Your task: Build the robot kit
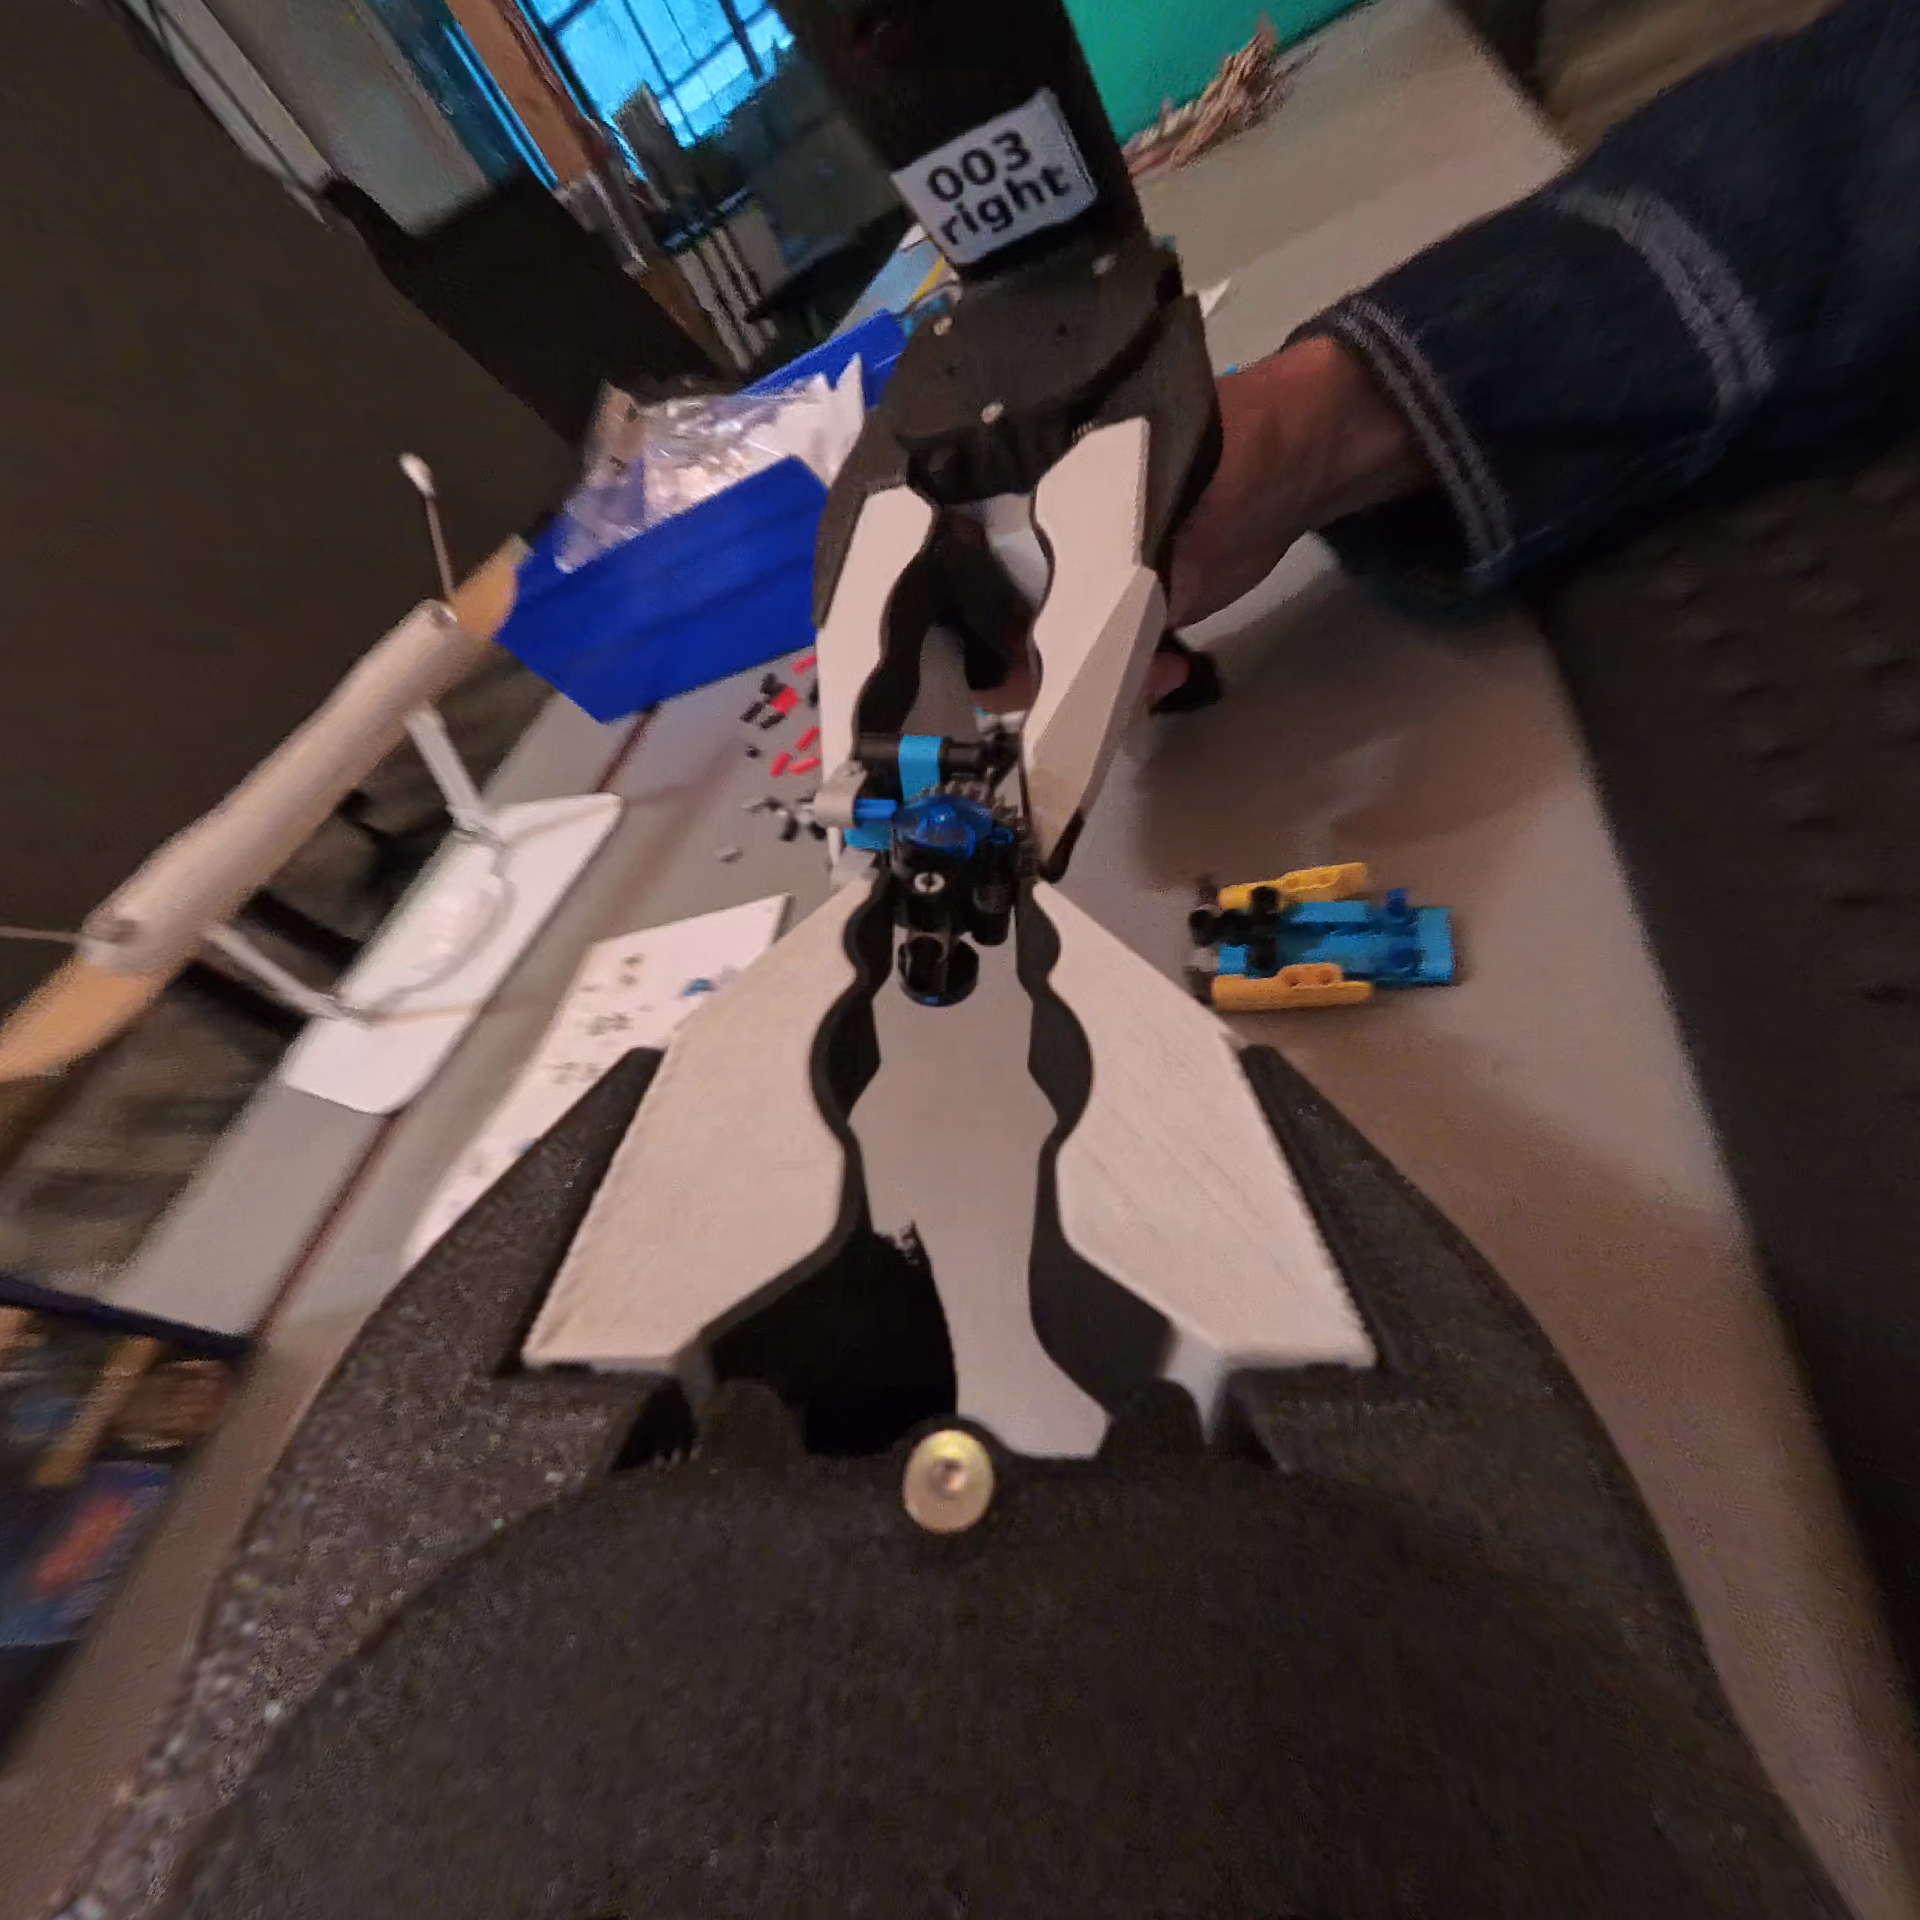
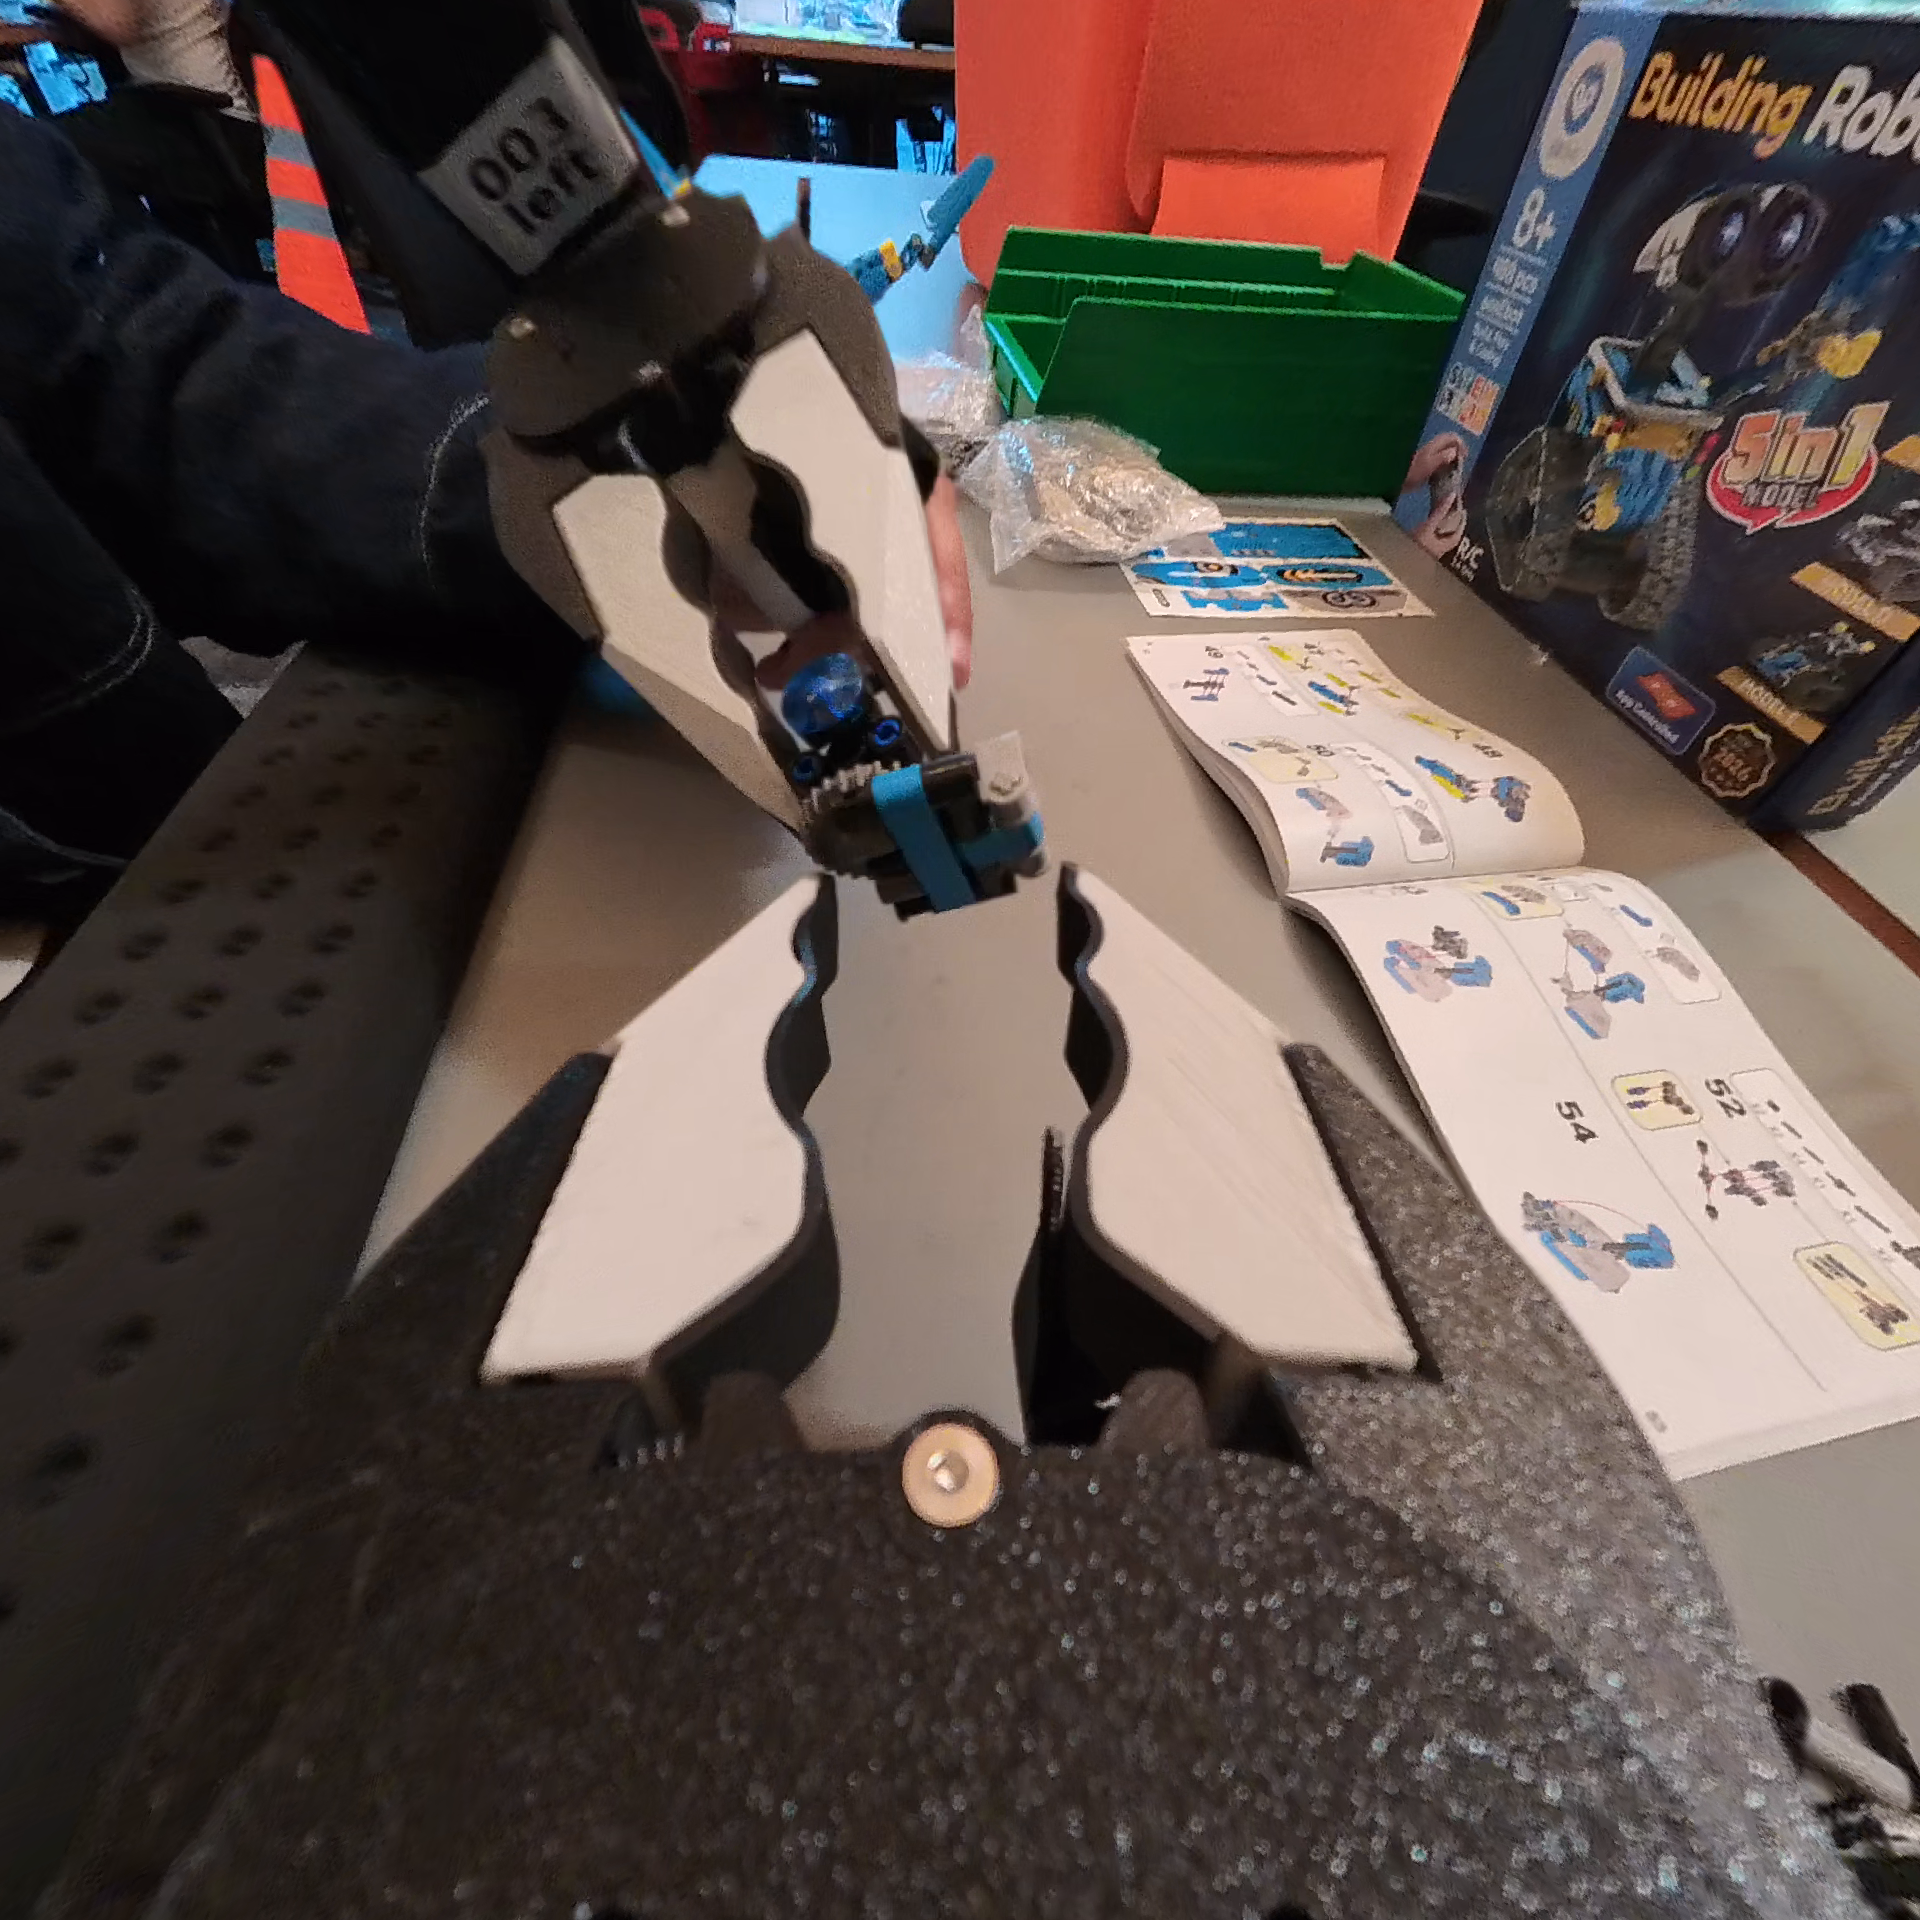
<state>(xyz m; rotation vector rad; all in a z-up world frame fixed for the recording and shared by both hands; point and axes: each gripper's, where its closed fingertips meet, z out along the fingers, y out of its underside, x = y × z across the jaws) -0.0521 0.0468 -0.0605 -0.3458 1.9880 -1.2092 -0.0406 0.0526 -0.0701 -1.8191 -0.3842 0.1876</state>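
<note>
My left gripper (image 1: pixel 951 894) is shut on a small brick assembly (image 1: pixel 940 862) of black, blue and grey parts with a clear blue dome on top. It holds the assembly above the grey table (image 1: pixel 1351 1195). My right gripper (image 2: pixel 945 883) is open, with its fingertips just short of the assembly's (image 2: pixel 920 831) free end. In the left wrist view the right gripper (image 1: pixel 945 800) comes in from the far side, its jaws spread to either side of the assembly. In the right wrist view the left gripper (image 2: pixel 878 779) comes in from the upper left.
A yellow and blue brick piece (image 1: pixel 1320 951) lies on the table to the right. A blue bin (image 1: pixel 665 613), loose small parts (image 1: pixel 779 727) and a white stand (image 1: pixel 457 935) are at the left. An open instruction booklet (image 2: pixel 1455 935), a sticker sheet (image 2: pixel 1268 571), plastic bags (image 2: pixel 1081 499), a green bin (image 2: pixel 1226 384) and a kit box (image 2: pixel 1714 416) are there too. Only a small space, under 4 cm, lies between the two pairs of fingers.
</note>
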